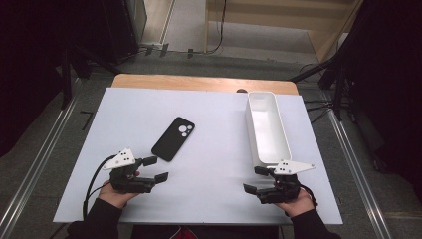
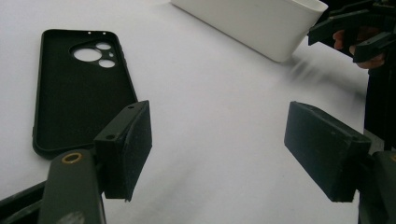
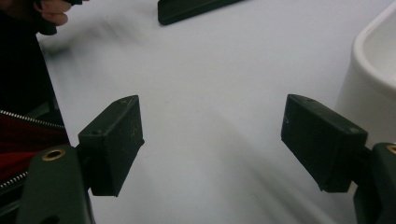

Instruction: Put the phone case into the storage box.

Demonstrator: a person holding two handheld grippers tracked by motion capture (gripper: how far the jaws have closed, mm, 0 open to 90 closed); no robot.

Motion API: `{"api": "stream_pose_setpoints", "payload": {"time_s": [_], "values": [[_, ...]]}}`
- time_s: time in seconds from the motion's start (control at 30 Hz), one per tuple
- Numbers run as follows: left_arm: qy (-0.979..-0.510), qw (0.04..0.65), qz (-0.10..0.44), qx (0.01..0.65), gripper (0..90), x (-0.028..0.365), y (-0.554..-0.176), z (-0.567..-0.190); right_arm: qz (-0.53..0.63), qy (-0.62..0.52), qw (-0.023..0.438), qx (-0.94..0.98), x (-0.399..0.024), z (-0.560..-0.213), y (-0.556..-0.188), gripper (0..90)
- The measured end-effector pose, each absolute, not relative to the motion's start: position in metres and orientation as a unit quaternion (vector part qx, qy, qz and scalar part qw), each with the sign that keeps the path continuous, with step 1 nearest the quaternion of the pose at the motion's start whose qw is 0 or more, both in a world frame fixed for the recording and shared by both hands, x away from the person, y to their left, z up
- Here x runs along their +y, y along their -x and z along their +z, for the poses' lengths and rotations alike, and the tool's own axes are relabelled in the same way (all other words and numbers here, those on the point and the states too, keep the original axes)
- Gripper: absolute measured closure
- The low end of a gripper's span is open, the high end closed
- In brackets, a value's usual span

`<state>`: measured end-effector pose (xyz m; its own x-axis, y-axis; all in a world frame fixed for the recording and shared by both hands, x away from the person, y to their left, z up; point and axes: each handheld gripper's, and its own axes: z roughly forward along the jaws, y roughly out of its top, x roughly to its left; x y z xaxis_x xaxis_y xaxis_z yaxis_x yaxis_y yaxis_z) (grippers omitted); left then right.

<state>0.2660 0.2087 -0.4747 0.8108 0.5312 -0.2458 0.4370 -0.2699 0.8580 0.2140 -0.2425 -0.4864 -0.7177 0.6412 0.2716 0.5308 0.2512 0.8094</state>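
High view first: the black phone case lies flat a bit left of the frame's middle, on the white table. The left gripper sits at lower left, just below the case but not touching it, jaws spread with nothing in them. At lower right the right gripper has its jaws apart too, empty, right by the near end of the long white bin.

Left gripper view: the case is in the upper left, camera cutouts facing up, and the bin runs along the top. The jaws stand wide over bare table.

Right gripper view: the jaws gape over bare table, with the case edge at the top and the bin wall on the right.
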Motion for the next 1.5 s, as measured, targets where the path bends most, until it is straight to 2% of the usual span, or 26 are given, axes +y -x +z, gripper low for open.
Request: {"api": "stream_pose_setpoints", "payload": {"time_s": [0.5, 1.5], "values": [[-0.793, 0.523, 0.05, 0.309, 23.3, 0.211, -0.2669, -0.4747, 0.478, -0.366, 0.072, 0.795, -0.2413, -0.4871, -0.214, 19.4], [-0.793, 0.521, 0.064, 0.309, 23.9, 0.2124, -0.2673, -0.4742, 0.481, -0.37, 0.07, 0.792, -0.2412, -0.4869, -0.214, 19.4]]}}
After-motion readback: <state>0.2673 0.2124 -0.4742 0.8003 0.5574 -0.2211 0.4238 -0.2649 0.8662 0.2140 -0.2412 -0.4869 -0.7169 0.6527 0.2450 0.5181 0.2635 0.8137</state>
